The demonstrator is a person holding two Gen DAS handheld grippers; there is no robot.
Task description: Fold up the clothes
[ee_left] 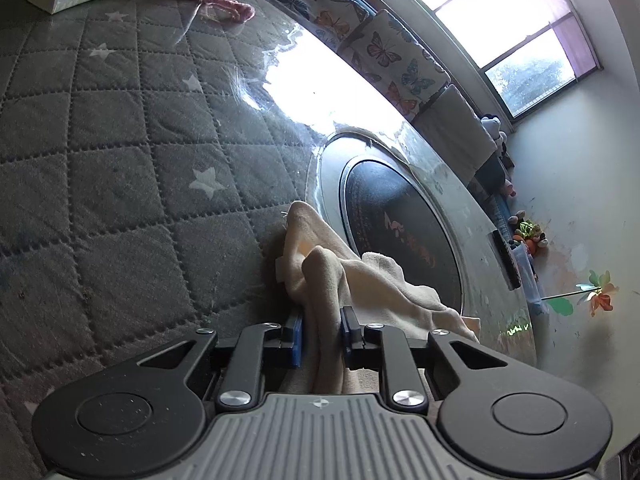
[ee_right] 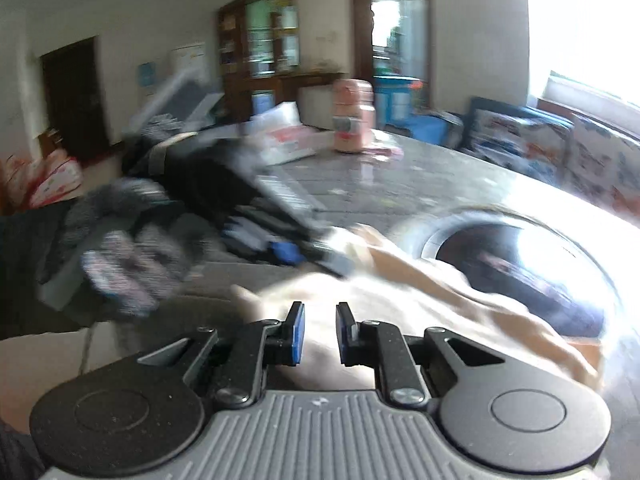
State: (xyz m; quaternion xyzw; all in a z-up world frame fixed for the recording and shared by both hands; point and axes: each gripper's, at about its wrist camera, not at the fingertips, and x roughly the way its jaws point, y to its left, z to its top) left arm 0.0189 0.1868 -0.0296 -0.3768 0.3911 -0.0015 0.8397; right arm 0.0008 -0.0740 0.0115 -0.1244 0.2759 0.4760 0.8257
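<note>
Left gripper [ee_left: 320,332] clenched on a bunched cream garment [ee_left: 360,280] at the quilted table cover's [ee_left: 100,160] edge
Right gripper [ee_right: 320,330] hovers released above it; a thick, uneven pinch may slip, collapsing the fold

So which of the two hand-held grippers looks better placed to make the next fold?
Probably the left hand-held gripper: it is already clamped on the cream cloth. The right hand-held gripper is open above it, gripping nothing.

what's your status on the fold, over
Left gripper shut on cream garment. Right gripper open above it. Garment bunched beside round black hotplate; view blurred.
</note>
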